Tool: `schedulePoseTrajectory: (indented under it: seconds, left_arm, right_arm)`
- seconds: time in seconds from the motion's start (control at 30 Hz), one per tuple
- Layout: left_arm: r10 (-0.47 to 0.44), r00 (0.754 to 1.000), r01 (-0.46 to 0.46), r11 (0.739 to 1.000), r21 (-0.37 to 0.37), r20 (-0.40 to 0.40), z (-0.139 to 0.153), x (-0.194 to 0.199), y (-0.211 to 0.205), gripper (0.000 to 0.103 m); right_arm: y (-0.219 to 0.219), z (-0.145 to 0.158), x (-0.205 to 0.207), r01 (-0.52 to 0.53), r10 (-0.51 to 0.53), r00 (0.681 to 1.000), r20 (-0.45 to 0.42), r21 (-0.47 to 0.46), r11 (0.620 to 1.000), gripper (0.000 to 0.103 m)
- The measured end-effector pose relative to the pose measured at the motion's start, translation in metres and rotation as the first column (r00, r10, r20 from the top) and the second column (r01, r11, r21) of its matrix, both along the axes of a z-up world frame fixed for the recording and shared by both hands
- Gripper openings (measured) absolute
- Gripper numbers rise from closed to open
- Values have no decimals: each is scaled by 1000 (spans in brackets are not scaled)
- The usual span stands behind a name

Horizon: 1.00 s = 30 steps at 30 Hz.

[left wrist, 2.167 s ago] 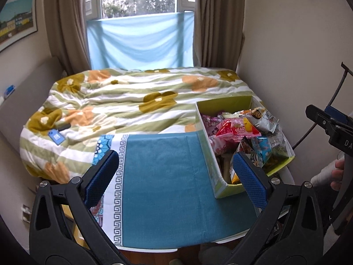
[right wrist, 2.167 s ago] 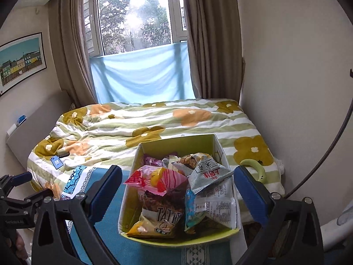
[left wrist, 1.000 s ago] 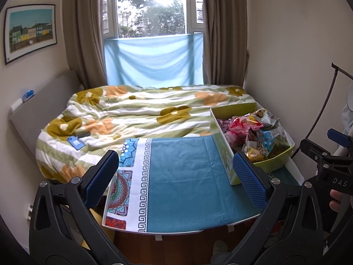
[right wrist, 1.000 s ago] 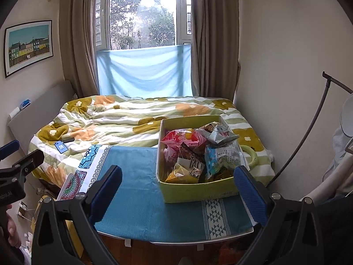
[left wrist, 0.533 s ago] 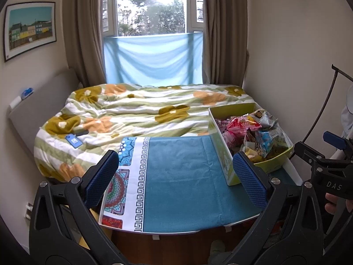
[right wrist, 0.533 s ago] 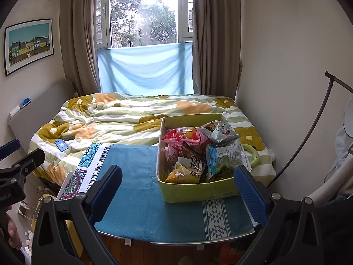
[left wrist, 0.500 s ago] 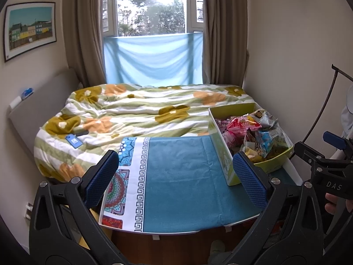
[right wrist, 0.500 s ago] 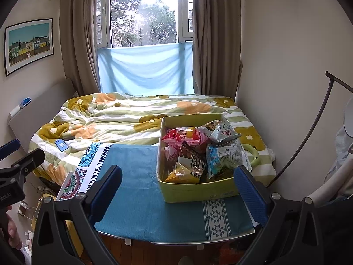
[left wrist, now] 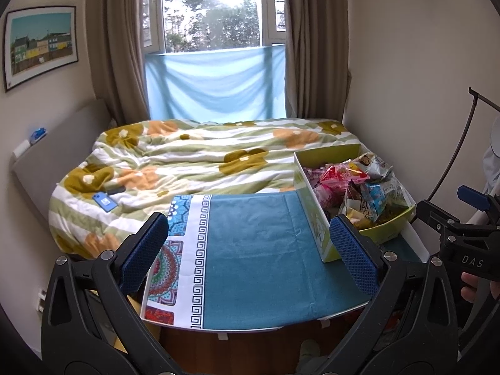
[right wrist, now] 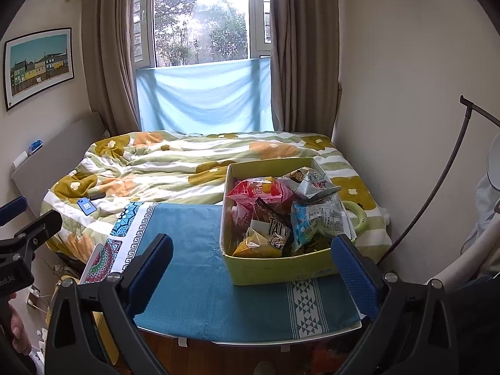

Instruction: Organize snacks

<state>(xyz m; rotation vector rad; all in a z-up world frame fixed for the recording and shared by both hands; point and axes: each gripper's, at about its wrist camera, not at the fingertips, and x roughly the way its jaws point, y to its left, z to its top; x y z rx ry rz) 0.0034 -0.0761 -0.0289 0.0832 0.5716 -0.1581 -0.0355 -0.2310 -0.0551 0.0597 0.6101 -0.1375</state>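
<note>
Both wrist cameras looked forward along their wide-spread blue-padded fingers, from just off the near edge of the teal-clothed table (left wrist: pixel 250 250) toward the bed (left wrist: pixel 200 162) and window (left wrist: pixel 215 15). The left view sat further left, with the snack box (left wrist: pixel 315 215) at its right; the right view faced that box (right wrist: pixel 281 265) nearly head-on. The 2 views shared table, box, bed and window.

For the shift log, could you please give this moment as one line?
left gripper: open, empty | right gripper: open, empty | snack packets: in yellow-green box | stage: not started

Teal cloth (right wrist: pixel 200 250), yellow-green box (right wrist: pixel 281 268)
</note>
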Motion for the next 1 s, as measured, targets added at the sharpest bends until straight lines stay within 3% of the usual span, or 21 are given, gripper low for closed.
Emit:
schedulePoseTrajectory:
  seconds: [1.0]
  left_arm:
    - [-9,999,8,1000,8,49,10,-6,-2,102]
  right_arm:
    - [-2,-2,-2,3,-3,1000,-2,8,1000,101]
